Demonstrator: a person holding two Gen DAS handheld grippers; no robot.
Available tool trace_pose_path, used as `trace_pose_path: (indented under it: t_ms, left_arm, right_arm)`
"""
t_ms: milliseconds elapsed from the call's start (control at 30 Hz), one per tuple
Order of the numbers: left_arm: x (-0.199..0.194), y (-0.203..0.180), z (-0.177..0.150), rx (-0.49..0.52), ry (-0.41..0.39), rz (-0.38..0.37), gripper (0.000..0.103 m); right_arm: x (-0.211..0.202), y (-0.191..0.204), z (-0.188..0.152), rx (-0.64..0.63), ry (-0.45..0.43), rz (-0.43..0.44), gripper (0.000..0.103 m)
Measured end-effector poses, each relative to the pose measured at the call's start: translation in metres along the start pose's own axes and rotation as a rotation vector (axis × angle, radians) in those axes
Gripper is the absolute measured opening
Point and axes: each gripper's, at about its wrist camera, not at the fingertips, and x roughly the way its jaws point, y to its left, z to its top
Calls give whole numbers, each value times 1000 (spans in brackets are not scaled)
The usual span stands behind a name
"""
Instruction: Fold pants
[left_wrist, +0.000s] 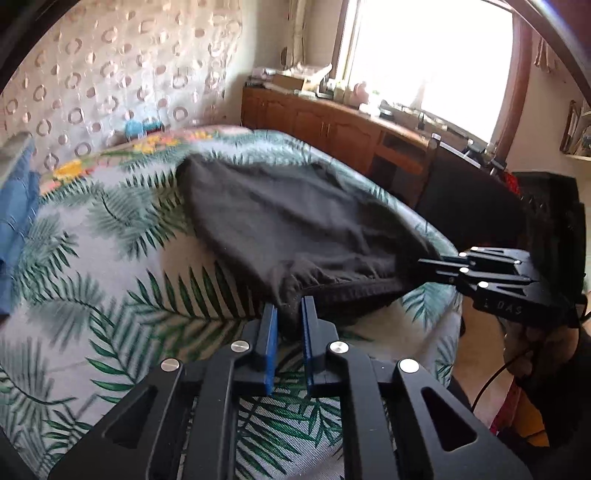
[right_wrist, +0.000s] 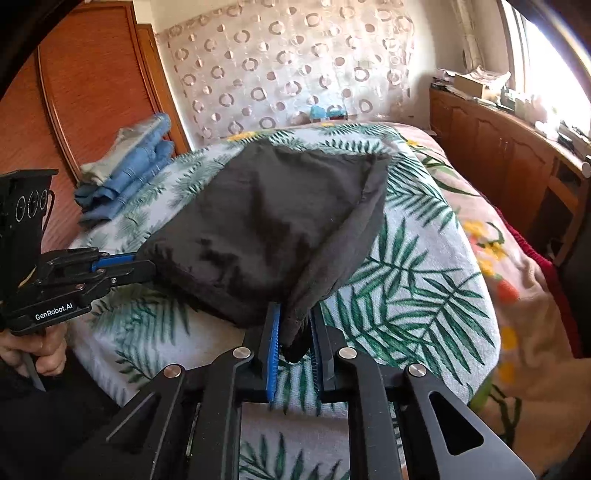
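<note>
I had both grippers clamped on the near edge of the dark charcoal cloth pants (left_wrist: 295, 229), which lay on the palm-leaf printed bed cover (left_wrist: 110, 288). The left gripper (left_wrist: 290, 314) pinched one corner between its blue-padded fingers (left_wrist: 271, 332); the right gripper (right_wrist: 295, 332) held the other corner, cloth bunched between its fingers (right_wrist: 274, 332). The edge hung taut between them, lifted off the cover, while the far end rested on it. I judged this the start of a fold: next I would carry the held edge over toward the far end and lay it flat, keeping both corners level. A stack of folded blue garments (right_wrist: 125, 173) lay left of the pants, well apart; the wooden cabinet (left_wrist: 325, 125) stood beyond the bed.
</note>
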Motion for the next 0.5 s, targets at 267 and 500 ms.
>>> trace_pose_path:
  t_ms: [267,500]
  left_arm:
    - [-56,1,28,4,-136,16,12]
    - [-102,10,60,27,-231,61,11]
  right_arm:
    - [-37,17,27,-37,-122,42,14]
    - [-67,43,61,-120,-236,67,14]
